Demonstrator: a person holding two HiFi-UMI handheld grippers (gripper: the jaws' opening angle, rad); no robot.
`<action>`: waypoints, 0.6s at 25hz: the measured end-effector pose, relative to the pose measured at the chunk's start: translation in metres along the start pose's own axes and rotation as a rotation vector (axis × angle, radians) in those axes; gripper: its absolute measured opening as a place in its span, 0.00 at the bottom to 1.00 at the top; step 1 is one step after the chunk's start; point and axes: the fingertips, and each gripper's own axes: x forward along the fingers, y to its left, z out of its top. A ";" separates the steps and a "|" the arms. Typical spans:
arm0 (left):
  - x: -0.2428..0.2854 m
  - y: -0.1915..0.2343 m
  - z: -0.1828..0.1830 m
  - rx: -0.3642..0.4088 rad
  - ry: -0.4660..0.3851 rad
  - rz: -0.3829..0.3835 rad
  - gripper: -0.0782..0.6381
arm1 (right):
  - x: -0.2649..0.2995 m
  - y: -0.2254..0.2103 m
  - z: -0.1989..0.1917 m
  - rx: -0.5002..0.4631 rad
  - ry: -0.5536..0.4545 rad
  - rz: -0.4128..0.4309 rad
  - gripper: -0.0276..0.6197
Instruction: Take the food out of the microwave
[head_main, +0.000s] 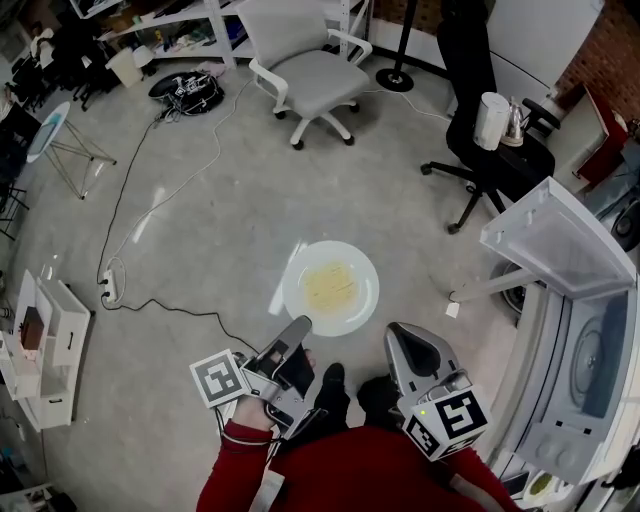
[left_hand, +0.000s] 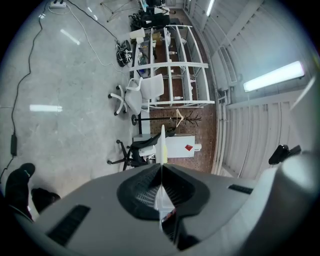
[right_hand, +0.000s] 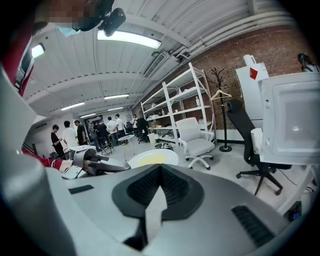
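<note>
Plate (head_main: 330, 288) — one, in left claw (head_main: 298, 326) | right claw (head_main: 400, 334) closed, empty

White plate (head_main: 330, 288) of yellowish food, rim in the left claw (head_main: 297, 326); open microwave (head_main: 590, 390) at right.

Left gripper (head_main: 298, 326) clamps plate (head_main: 300, 268) rim; right gripper (head_main: 401, 336) closed.

You face a white office chair (head_main: 305, 75) on the grey concrete floor (head_main: 230, 170); a black office chair (head_main: 478, 95) stands to its right, and a black cable (head_main: 122, 195) trails to its left.
</note>
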 end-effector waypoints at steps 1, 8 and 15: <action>-0.003 0.000 0.001 0.000 -0.005 0.000 0.13 | 0.002 0.003 0.000 -0.005 0.001 0.009 0.06; -0.016 0.000 0.007 -0.011 -0.037 -0.013 0.13 | 0.010 0.022 0.000 -0.041 0.008 0.062 0.06; -0.026 0.001 0.009 -0.012 -0.055 -0.015 0.13 | 0.012 0.032 -0.002 -0.053 0.005 0.090 0.06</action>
